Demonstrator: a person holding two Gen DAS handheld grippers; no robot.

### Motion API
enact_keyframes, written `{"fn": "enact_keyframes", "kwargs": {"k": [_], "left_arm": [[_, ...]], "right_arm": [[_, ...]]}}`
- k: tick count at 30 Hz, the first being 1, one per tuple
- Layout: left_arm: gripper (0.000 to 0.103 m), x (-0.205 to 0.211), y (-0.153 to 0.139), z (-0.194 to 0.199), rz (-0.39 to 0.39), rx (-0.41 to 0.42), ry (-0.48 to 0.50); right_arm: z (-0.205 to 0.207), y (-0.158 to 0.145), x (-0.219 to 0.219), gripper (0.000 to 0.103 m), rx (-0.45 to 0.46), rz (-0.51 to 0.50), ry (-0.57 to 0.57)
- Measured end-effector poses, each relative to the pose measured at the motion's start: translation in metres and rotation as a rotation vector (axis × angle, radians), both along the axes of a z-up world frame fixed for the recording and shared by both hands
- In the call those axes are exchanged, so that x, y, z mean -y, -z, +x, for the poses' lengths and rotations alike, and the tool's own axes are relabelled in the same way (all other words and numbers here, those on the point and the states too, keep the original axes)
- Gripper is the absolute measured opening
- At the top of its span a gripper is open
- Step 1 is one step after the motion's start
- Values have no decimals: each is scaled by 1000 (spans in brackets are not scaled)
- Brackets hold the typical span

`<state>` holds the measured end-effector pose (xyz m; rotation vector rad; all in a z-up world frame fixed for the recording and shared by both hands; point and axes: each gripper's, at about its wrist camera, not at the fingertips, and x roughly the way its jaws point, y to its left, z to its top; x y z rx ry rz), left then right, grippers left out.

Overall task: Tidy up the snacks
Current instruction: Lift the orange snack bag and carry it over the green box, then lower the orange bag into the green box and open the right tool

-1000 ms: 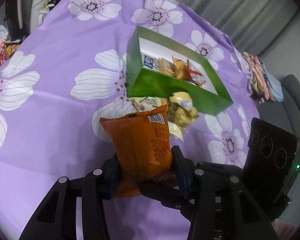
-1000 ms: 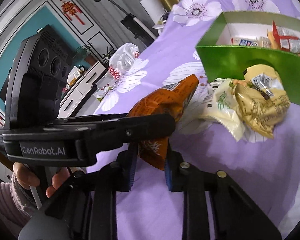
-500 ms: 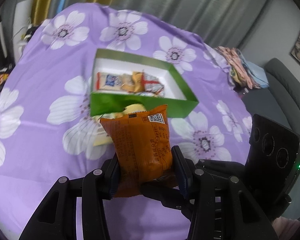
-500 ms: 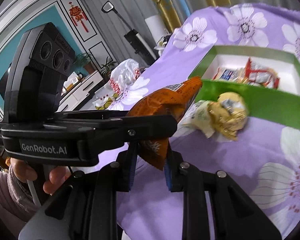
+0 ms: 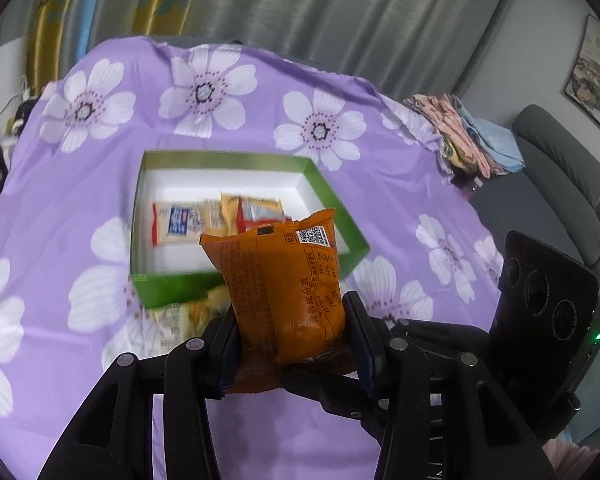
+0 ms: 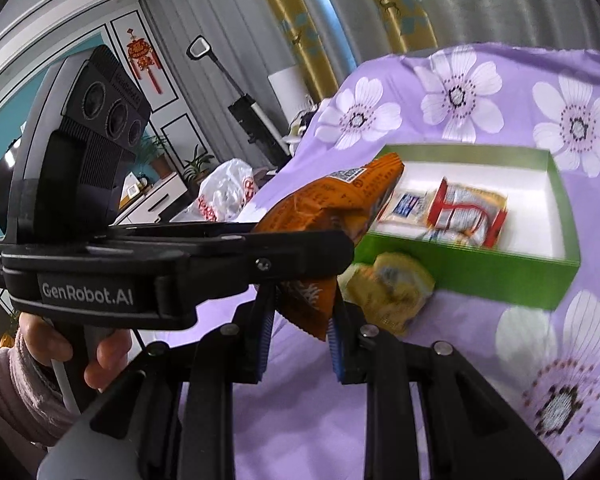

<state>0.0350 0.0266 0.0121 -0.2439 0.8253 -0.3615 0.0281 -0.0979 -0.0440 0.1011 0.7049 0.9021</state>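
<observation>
one orange snack packet [image 5: 284, 300], one green box [image 5: 340, 216], two hand-held grippers [image 5: 292, 344]

Left gripper [image 5: 290, 344] angled downward, both pads clamped on the sides of an orange packet [image 5: 284, 288]; right gripper [image 6: 300, 332] angled down less steeply, pinching the same packet's lower corner; left hand [image 6: 76, 348], in a ribbed pink sleeve, wrapped around its handle.
</observation>
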Motion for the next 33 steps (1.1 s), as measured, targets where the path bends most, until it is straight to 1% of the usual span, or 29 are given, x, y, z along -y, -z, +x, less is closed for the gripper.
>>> {"fn": "enact_keyframes", "kwargs": {"k": [6,10,14,21,30,33], "left_arm": [[47,-9,-11,35,-19,8,-3],[47,-15,-9,56,-30,-10,-9],[47,-21,3,74,-31,-35,-18],[47,-34,32,102,-68,-104,-38],[47,-42,53,122,-86,-157,-56],[47,-45,60,127,-94,-173,-63]], "right_arm": [[32,-16,-2,25,34,-11,5],[51,-17,-4,25,19,-13,7],[69,-8,-8,25,-18,-15,5],[98,13,-18,25,-81,-47,12],[120,29,-29,25,-137,-84,22],[125,32,-33,27,-149,-106,25]]}}
